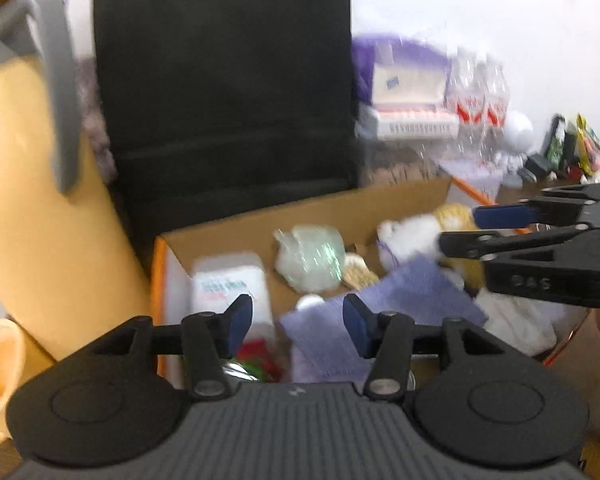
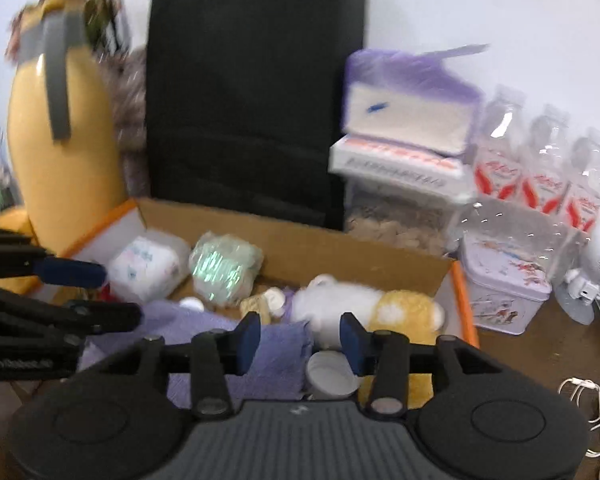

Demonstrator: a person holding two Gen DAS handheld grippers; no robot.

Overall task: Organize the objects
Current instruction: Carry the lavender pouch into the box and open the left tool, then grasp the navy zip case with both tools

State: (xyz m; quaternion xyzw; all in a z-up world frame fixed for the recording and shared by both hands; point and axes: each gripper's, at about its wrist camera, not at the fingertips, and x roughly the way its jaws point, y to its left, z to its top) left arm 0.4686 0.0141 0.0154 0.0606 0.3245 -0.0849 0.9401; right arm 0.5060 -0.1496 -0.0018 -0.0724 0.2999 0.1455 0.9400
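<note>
Ahead of my jaws the cardboard box (image 2: 340, 248) blurs; the white packet's (image 1: 230, 284) print (smeared) is unreadable, and the purple cloth (image 2: 276, 356) runs beneath them.

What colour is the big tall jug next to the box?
The jug is yellow with a grey handle, seen best from the right wrist.

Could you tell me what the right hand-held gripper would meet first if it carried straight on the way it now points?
Probably the purple cloth lying in the cardboard box, just ahead of the open right hand-held gripper; the plush toy lies close behind. The blur leaves depth uncertain.
</note>
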